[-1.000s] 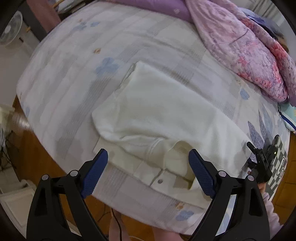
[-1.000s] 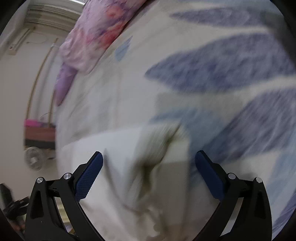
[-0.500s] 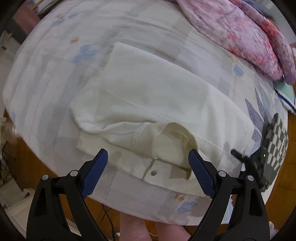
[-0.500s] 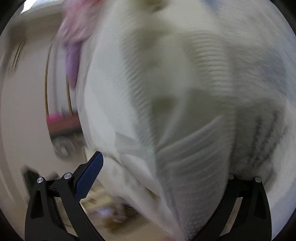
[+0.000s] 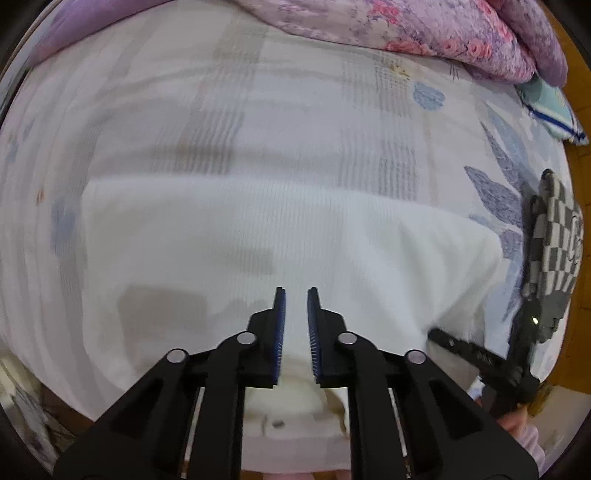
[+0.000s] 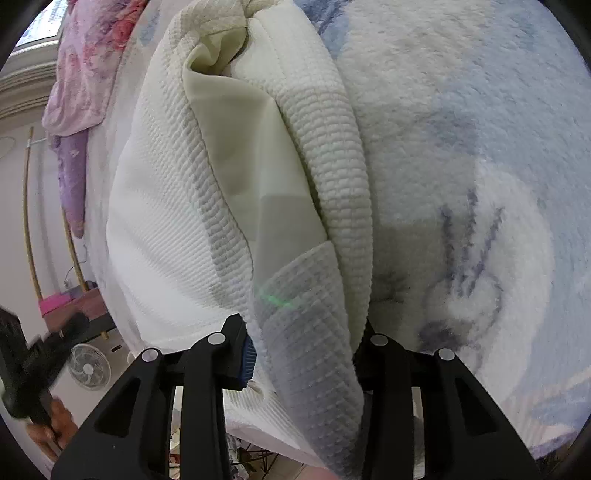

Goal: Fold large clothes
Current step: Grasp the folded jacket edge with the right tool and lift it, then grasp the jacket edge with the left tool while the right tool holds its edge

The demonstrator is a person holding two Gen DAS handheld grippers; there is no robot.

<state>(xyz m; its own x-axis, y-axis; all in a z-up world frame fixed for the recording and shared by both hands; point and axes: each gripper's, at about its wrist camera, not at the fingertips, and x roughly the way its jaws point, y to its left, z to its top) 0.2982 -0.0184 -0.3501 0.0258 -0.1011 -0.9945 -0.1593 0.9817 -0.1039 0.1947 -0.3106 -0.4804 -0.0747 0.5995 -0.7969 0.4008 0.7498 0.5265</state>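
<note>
Since half a second ago the left tool [image 5: 295,325] has gone from wide open to nearly shut, and both tools have come in closer to the white garment [image 5: 258,251].

In the left wrist view, the left tool's blue pads [image 5: 280,332] stand close together with only a narrow gap between them. White cloth shows through that gap, but whether the pads actually pinch it I cannot tell. The garment lies spread across the near part of the bed [image 5: 295,110], reaching to its near edge, where a small button [image 5: 277,424] shows below the tool. A pink and purple floral quilt [image 5: 424,33] is bunched along the far side of the bed. At the right edge the right tool [image 5: 476,356] meets the garment's near right corner.

In the right wrist view, the right tool [image 6: 301,354] is closed on a thick fold of the garment [image 6: 332,177], which fills the space between its fingers and hides the right pad; only the left blue pad [image 6: 248,356] shows. The ribbed cloth bunches up away from the grip, with a smooth pale lining [image 6: 236,155] between its folds. The bedsheet with blue leaf print [image 6: 480,147] lies to the right. At lower left, the left tool [image 6: 33,362] is blurred, and a fan [image 6: 90,367] stands on the floor beyond it.
</note>
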